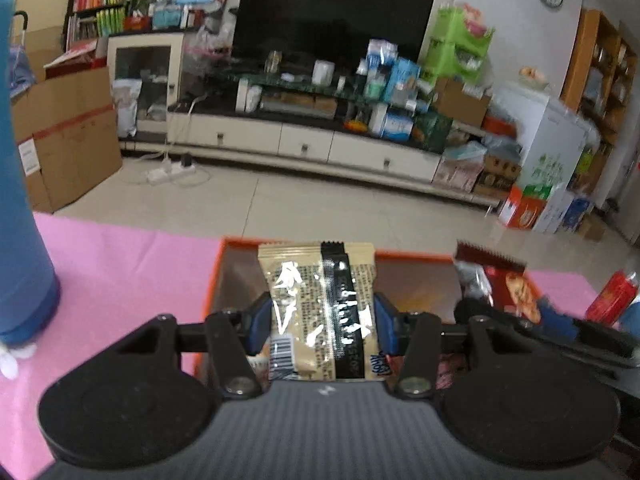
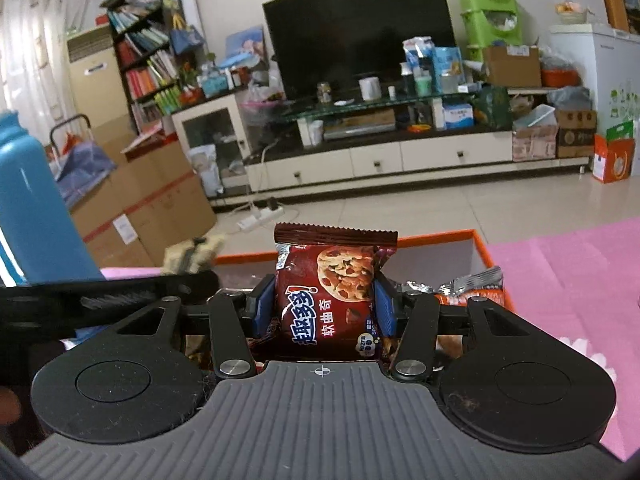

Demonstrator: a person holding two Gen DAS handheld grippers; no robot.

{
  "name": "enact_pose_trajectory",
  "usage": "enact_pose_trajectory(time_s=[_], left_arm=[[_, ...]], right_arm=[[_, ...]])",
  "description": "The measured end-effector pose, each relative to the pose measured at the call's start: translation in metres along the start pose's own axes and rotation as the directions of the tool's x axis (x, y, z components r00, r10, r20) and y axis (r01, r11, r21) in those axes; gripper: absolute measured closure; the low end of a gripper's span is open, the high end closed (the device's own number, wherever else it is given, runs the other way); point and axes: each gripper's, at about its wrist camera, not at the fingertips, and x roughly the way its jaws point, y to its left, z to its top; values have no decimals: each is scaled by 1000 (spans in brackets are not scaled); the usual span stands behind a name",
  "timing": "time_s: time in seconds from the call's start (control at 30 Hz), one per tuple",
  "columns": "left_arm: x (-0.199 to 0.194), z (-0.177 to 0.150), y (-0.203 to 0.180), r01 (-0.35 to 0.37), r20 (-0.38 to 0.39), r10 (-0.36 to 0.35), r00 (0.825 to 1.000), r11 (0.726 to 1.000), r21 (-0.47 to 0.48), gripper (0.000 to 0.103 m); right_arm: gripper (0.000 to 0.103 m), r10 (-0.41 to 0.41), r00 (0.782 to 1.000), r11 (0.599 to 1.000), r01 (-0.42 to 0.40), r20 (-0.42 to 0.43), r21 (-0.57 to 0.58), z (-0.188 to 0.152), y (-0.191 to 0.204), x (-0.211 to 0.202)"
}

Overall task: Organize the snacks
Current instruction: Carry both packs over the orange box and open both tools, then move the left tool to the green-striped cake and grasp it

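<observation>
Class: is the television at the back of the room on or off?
Off. The television screen is plain black in both views, with no picture showing.

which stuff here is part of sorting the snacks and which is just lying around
Part of the job:
beige snack packet in the left gripper
cookie packet in the right gripper
orange box

Lying around:
blue bottle
red can
television

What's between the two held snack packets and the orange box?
Nothing visible. The beige packet in the left gripper and the cookie packet in the right gripper are both over the orange box.
</observation>
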Motion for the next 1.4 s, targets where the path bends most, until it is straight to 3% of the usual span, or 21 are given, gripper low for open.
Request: enact_pose_trajectory(time_s=[0.07, 0.23, 0.3, 0.37, 0.43, 0.5, 0.6, 0.67, 0.73, 0.83, 0.93, 1.03, 1.13, 1.2, 1.3, 1.4], left_arm=[[11, -6, 3, -29, -33, 29, 999, 1000, 4, 53], [14, -13, -4, -100, -12, 101, 995, 990, 96, 50], [12, -12, -1, -92, -18, 94, 995, 992, 85, 47], [4, -7, 3, -83, -11, 84, 996, 996, 39, 36], [-16, 1, 5, -41, 41, 41, 998, 999, 8, 35], [-43, 12, 4, -14, 106, 14, 994, 1000, 4, 32], [-79, 21, -1, 1, 176, -6, 984, 1000, 29, 26], [-102, 19, -4, 15, 180, -25, 983, 998, 54, 24], [-117, 8, -7, 30, 150, -42, 988, 997, 75, 20], [-139, -38, -5, 29, 97, -40, 994, 993, 113, 0], [-140, -97, -5, 19, -4, -18, 1000, 987, 162, 0], [-119, -136, -20, 12, -122, 14, 992, 977, 214, 1], [-100, -140, -35, 12, -131, 20, 991, 970, 244, 1], [-82, -134, -45, -17, -122, 51, 991, 966, 259, 0], [-52, -126, -51, -25, -190, 74, 979, 969, 247, 1], [-35, -120, -50, -14, -218, 61, 974, 977, 213, 11]], right_arm=[[71, -26, 1000, 999, 26, 0, -33, -3, 7, 8], [71, -51, 998, 995, 48, -34, -87, -13, 8, 28], [71, -55, 998, 994, 51, -35, -92, -14, 9, 27], [69, -47, 998, 996, 44, -36, -80, -11, 8, 24], [52, -24, 1000, 1000, 23, -18, -16, -3, 0, 13], [27, 9, 999, 999, -12, 49, 50, 6, -6, -10], [19, 21, 988, 997, -32, 156, 64, 20, -8, -54], [11, 16, 980, 998, -28, 197, 58, 22, -8, -82], [10, 22, 978, 998, -35, 209, 60, 14, -12, -108], [10, 37, 988, 997, -47, 148, 67, -15, -21, -133], [10, 27, 999, 997, -28, 17, 73, -64, -36, -150], [10, -10, 992, 985, 31, -126, 171, -105, -62, -158], [10, 109, 986, 929, -57, -124, 366, -112, -98, -164], [10, 107, 988, 906, -52, -110, 419, -113, -113, -169], [10, 82, 990, 900, -24, -115, 435, -113, -127, -170], [10, 101, 988, 883, -35, -117, 468, -113, -139, -170]])
